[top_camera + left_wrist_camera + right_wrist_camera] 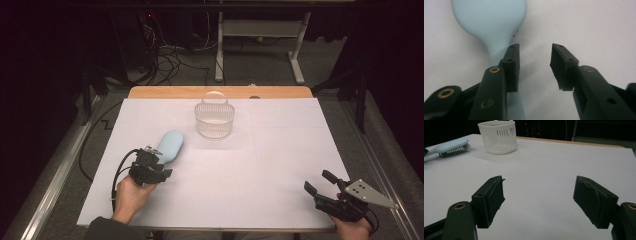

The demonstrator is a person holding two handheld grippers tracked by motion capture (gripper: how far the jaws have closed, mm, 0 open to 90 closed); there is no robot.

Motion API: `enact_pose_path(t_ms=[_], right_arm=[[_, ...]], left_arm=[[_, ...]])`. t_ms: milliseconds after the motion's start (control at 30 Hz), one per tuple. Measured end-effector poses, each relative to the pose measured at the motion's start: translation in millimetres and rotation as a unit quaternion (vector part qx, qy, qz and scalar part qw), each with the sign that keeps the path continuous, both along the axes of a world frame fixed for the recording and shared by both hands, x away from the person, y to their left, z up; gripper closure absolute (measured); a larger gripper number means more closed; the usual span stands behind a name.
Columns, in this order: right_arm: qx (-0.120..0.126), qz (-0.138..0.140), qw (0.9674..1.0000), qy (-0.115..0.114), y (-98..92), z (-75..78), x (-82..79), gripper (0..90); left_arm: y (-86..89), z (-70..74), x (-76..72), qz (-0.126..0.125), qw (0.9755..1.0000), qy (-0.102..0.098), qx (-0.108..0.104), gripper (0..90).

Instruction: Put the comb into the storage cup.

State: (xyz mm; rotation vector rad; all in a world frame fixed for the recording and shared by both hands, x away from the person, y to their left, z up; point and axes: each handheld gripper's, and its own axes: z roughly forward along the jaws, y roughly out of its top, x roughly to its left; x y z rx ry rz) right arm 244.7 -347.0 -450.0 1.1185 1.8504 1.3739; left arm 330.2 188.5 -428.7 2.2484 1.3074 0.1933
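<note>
The high view looked down over the tabletop [225, 170]. Each tool view looked close along its own jaws; the right one shared the hairbrush [449, 147] and basket [498, 137].

A table [280, 165] with a white sheet over its top and a wooden edge showing along the far side carries two things. A pale blue hairbrush [169, 145] lies bristles down at the left. A white slotted plastic basket [215, 120] with a handle stands near the far middle.
</note>
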Motion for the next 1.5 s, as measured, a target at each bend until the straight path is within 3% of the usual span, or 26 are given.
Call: enact_pose_path(t_ms=[133, 300, 367, 500, 867, 1500], right_arm=[[0.001, -0.001, 1.0000, 0.000, -0.2, 0.0, 0.1, 24.8], [0.001, -0.001, 1.0000, 0.000, -0.3, 0.0, 0.2, 24.8], [0.001, -0.001, 1.0000, 0.000, -0.2, 0.0, 0.1, 24.7], [0.001, -0.001, 1.0000, 0.000, -0.4, 0.0, 0.1, 24.8], [0.001, -0.001, 1.0000, 0.001, -0.5, -0.2, 0.4, 24.8], [0.001, -0.001, 1.0000, 0.002, -0.1, -0.5, 0.6, 24.8]], left_arm=[[2.4, 3.9, -1.3, 0.010, 0.9999, -0.010, 0.003, 51.4], [6.9, 8.5, -2.1, 0.017, 0.9998, -0.015, 0.001, 50.5], [8.6, 9.4, -1.2, 0.024, 0.9996, -0.013, 0.001, 43.0], [12.0, 10.2, 0.1, 0.030, 0.9995, -0.012, -0.001, 42.9], [20.2, 3.2, 13.9, 0.058, 0.9983, 0.007, 0.004, 36.1], [12.2, -14.8, 34.3, 0.062, 0.9965, 0.041, 0.037, 34.0]])
